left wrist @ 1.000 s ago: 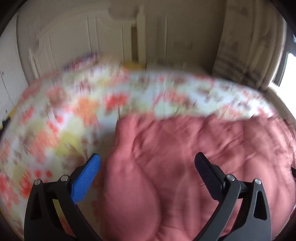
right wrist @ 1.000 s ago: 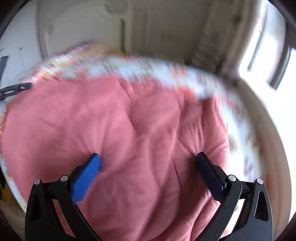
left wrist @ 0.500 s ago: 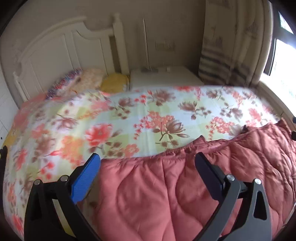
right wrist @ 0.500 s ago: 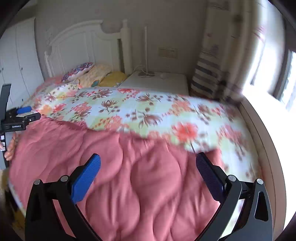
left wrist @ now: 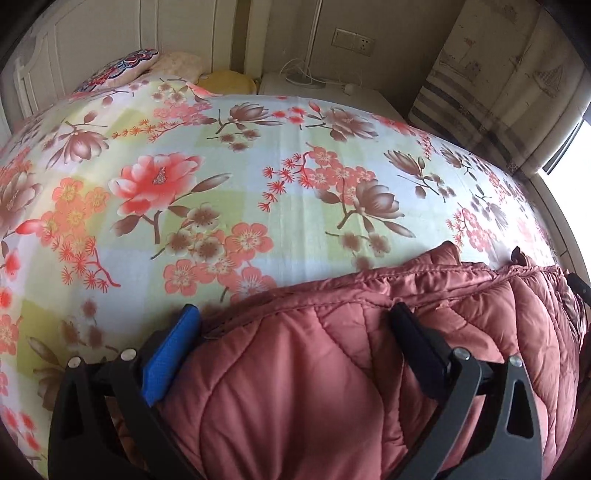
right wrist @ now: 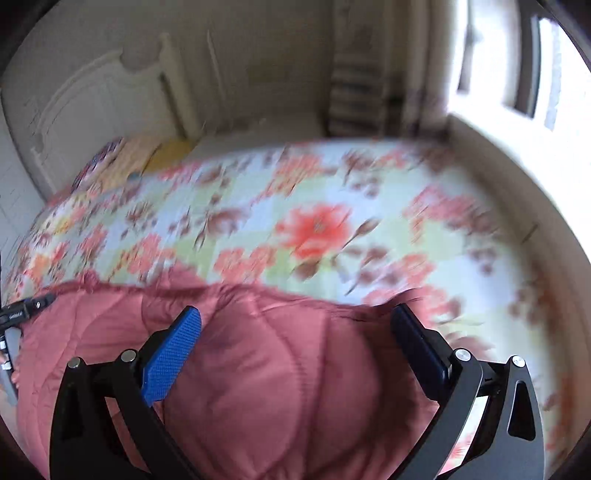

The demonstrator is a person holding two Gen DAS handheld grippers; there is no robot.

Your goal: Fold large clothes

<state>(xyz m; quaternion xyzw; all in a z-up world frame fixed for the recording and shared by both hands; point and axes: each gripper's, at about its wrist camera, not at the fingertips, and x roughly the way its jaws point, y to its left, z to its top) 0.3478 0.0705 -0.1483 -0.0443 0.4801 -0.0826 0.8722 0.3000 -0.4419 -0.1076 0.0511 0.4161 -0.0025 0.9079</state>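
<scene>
A pink quilted coat (left wrist: 332, 369) lies across the near end of a bed covered by a floral sheet (left wrist: 221, 192). My left gripper (left wrist: 295, 332) is open, its fingers spread over the coat's left part near its stitched far edge. My right gripper (right wrist: 295, 332) is open over the coat (right wrist: 277, 369) at its right part. The right wrist view is blurred by motion. The left gripper (right wrist: 22, 314) shows at the left edge of the right wrist view.
Pillows (left wrist: 125, 68) and a yellow cushion (left wrist: 229, 81) lie at the headboard (left wrist: 92, 33). A white nightstand (left wrist: 317, 86) with cables stands beside them. A striped curtain (left wrist: 491, 74) and a bright window (right wrist: 535, 62) are at the right.
Both grippers have pulled back toward the foot of the bed and dropped lower. More floral sheet shows beyond the coat's far edge. Both stay open.
</scene>
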